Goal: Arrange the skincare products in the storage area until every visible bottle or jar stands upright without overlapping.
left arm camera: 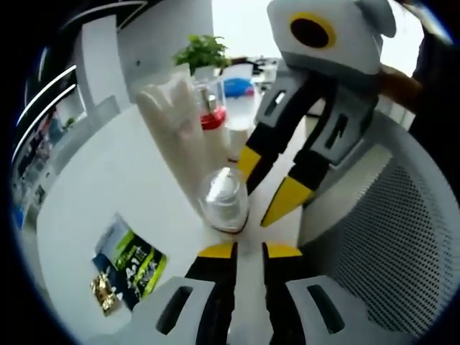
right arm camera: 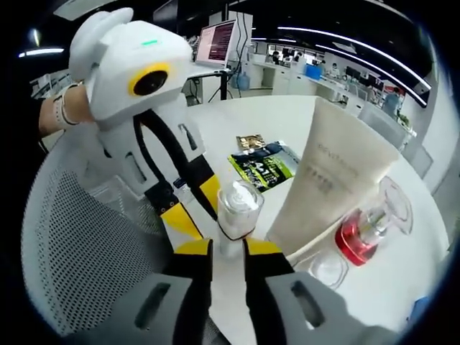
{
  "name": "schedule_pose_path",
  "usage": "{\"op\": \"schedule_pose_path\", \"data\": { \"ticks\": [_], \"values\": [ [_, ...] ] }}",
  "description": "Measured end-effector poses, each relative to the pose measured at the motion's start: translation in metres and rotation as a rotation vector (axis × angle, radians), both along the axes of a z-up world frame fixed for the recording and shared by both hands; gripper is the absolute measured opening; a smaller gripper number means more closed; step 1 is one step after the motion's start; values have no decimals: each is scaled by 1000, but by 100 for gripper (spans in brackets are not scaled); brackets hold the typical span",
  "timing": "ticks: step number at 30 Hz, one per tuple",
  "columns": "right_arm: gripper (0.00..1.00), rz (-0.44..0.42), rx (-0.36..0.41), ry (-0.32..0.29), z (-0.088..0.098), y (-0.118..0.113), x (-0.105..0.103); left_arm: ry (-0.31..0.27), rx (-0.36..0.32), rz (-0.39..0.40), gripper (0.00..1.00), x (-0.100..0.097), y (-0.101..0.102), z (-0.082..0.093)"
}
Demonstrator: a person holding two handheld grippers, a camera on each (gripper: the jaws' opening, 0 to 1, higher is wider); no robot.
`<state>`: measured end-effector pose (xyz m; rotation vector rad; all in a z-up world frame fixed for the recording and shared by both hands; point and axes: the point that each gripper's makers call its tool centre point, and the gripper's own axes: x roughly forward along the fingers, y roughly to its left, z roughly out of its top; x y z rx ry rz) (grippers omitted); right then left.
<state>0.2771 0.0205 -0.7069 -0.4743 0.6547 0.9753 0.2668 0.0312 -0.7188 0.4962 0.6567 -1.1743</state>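
Clear plastic formed the small bottle (left arm camera: 224, 199) that stood upright near the table's (left arm camera: 108, 180) edge, a pale cap showing through its top. In the left gripper view the left gripper (left arm camera: 248, 251) sat just short of it, yellow-tipped jaws a narrow gap apart and closed on nothing, their tips near the bottle's base but not visibly touching it. The right gripper (left arm camera: 277, 188) came down from the far right, its jaws spread a little wider and angled toward the bottle, one yellow tip right beside the bottle's right side; contact could not be made out.

In the right gripper view the right gripper (right arm camera: 228, 249) showed its own jaws slightly parted, with the clear bottle (right arm camera: 238, 208) rising just beyond the gap and not clamped. The left gripper (right arm camera: 188, 208) reached in from the left, one tip close against the bottle.

A tall white tube (right arm camera: 330, 180) leaned just right of the bottle, and beside it lay a red-based glass bottle (right arm camera: 359, 233). Farther off on the white table (right arm camera: 287, 122) lay a green and dark packet (right arm camera: 264, 164). A grey mesh chair back (right arm camera: 79, 244) sat at the near left.
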Motion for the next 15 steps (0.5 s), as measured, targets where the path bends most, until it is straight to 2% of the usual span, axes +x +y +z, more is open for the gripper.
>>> {"op": "schedule_pose_path", "data": {
  "ticks": [6,10,15],
  "values": [
    [17,-12,-10,-17,3,-3,4,1,-7,-25,10,-3,-5,2],
    [17,-16,-24,-22,3,-7,3,10,38,15,11,4,6,-4],
    [15,-15,-35,0,-2,-10,-3,-32,70,45,26,19,15,-7]
  ]
}}
